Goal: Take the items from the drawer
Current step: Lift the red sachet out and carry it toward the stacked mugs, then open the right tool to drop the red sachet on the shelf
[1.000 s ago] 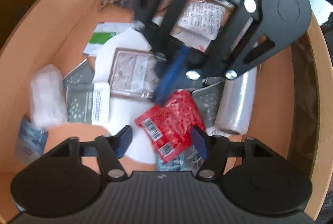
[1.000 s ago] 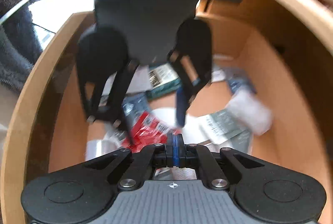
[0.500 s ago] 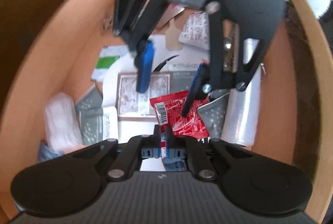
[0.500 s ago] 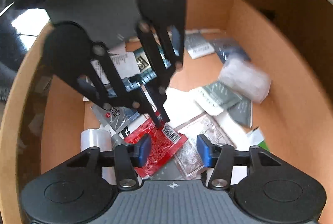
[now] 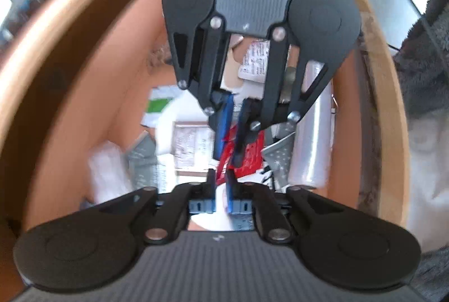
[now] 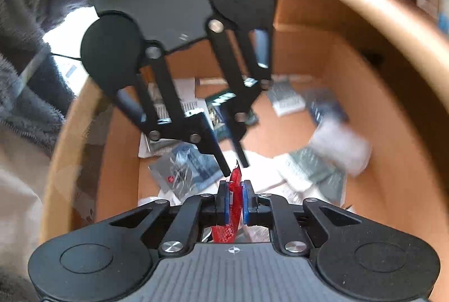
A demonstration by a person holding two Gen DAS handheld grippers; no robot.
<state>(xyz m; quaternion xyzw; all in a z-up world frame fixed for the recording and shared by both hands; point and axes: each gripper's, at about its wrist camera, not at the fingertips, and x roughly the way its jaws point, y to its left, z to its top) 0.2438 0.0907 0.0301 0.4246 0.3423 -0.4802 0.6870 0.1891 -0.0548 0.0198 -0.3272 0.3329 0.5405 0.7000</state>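
ok, both grippers are over the open wooden drawer [image 5: 381, 94], facing each other.

right gripper [image 6: 234, 196]: blue pads pressed onto a red packet [image 6: 228, 213]. the packet stands on edge between them, its top corner poking up past the fingertips, its lower part hanging down toward the gripper body. it looks lifted clear of the pile, held above the middle of the drawer floor.

left gripper [image 6: 234, 163]: in its own view the two blue pads sit close together with a narrow gap between them, and i see nothing held in that gap. so nearly closed, not gripping. seen from the right wrist, its finger tips end just above the red packet's top corner; whether they touch it is hard to tell because of blur.

drawer contents, all loose on the floor: a clear plastic roll [image 5: 311, 144] lying along the right wall in the left wrist view, a brownish printed sachet [image 5: 193, 144] near the middle, a white card with a green patch [image 5: 160, 105] toward the far left, a white wrapped bundle [image 5: 108, 170] against the left wall, grey-green sachets [image 6: 311, 164] beside it, and a silver foil pouch [image 6: 185, 170] near the left gripper's fingers.

a grey fleece sleeve [image 5: 418, 54] shows outside the drawer's right wall.
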